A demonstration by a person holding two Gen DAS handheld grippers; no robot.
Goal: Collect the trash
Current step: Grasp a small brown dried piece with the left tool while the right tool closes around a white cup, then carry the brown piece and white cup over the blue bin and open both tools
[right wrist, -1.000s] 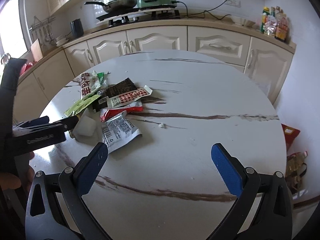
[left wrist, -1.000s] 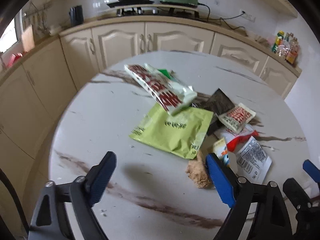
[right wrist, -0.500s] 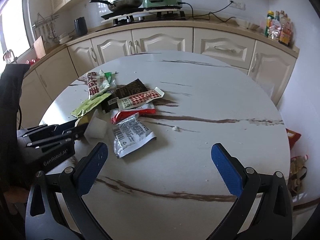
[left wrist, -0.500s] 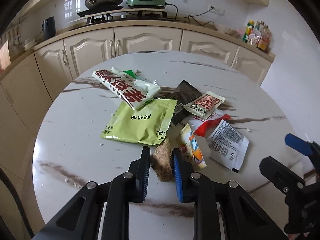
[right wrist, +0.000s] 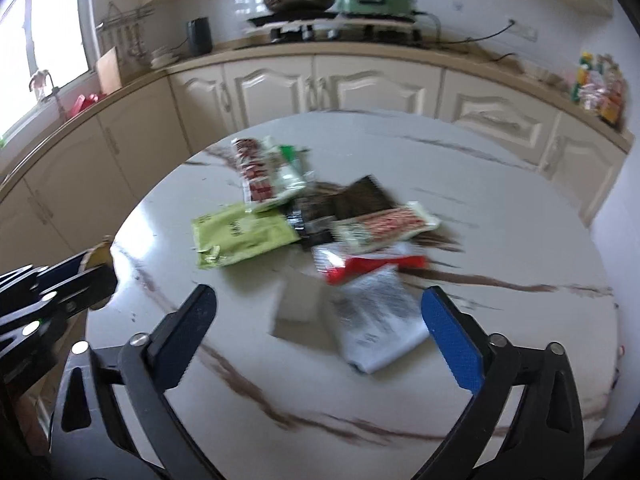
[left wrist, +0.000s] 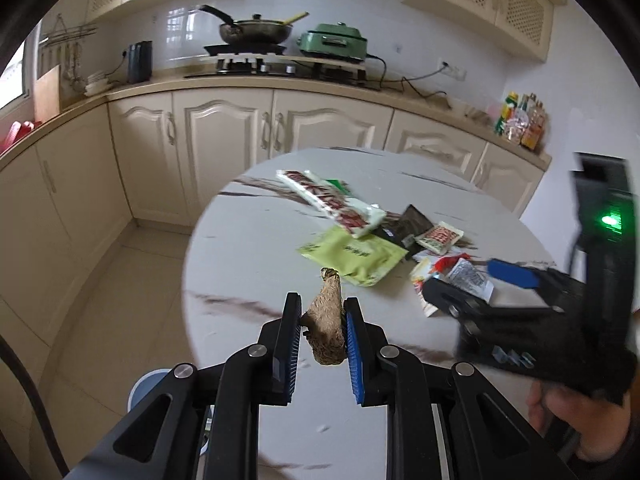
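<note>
My left gripper (left wrist: 320, 332) is shut on a brown crumpled paper wad (left wrist: 326, 326) and holds it above the round marble table's (left wrist: 248, 256) left edge. Wrappers lie in a pile on the table: a green packet (left wrist: 356, 254), a red-and-white bag (left wrist: 332, 202), a dark packet (left wrist: 408, 222), a small red-and-white sachet (left wrist: 440, 236). My right gripper (right wrist: 320, 320) is open and empty above a white barcode wrapper (right wrist: 376, 320) and a pale flat piece (right wrist: 298, 304), near the green packet (right wrist: 240, 236). It also shows in the left wrist view (left wrist: 472, 284).
Cream kitchen cabinets (left wrist: 224, 136) and a counter with a stove, a pan (left wrist: 254, 32) and a green cooker (left wrist: 334, 44) run behind the table. A round blue-grey object (left wrist: 148, 388) stands on the floor under my left gripper. Bottles (left wrist: 520, 120) stand at the counter's right end.
My left gripper closed on the brown wad and lifted it back and to the left, off the table. My right gripper moved left over the wrapper pile, still open.
</note>
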